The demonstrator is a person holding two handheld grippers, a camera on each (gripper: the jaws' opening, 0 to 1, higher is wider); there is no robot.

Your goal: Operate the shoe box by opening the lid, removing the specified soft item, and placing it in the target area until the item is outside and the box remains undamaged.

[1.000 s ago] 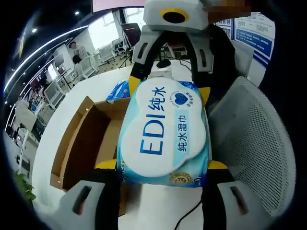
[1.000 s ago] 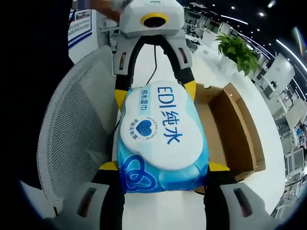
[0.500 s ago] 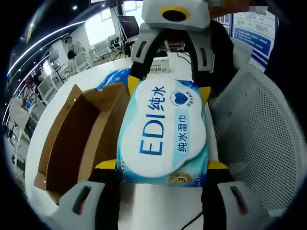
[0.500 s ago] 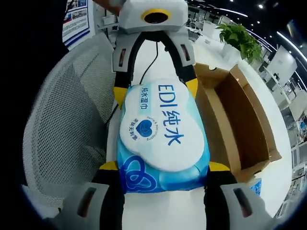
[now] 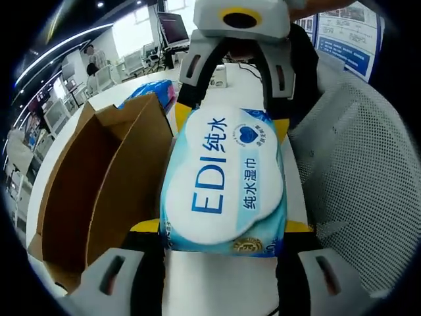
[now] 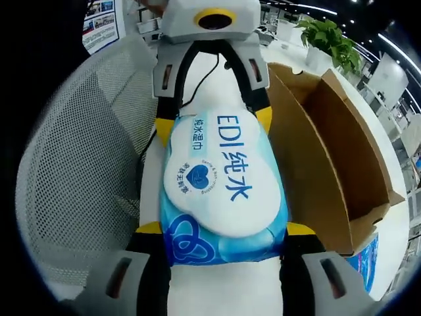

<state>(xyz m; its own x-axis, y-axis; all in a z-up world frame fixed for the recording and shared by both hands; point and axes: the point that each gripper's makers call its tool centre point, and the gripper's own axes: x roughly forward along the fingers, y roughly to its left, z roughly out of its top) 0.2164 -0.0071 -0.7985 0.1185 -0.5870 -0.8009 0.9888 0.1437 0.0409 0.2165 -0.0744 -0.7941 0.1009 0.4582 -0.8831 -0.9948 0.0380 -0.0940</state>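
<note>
Both of your grippers, left (image 5: pixel 223 227) and right (image 6: pixel 222 227), clamp the wipes pack (image 5: pixel 223 184) from opposite ends, holding it outside and just beside the open shoe box (image 5: pixel 99 178). Removal looks done; you have only the placing on the white table (image 6: pixel 220 289) left.

Wet-wipes pack (image 5: pixel 223 187) light blue with white label and blue lettering; shoe box (image 6: pixel 329 151) plain brown cardboard; mesh chair (image 6: pixel 85 164) pale grey; table (image 5: pixel 217 289) white.
</note>
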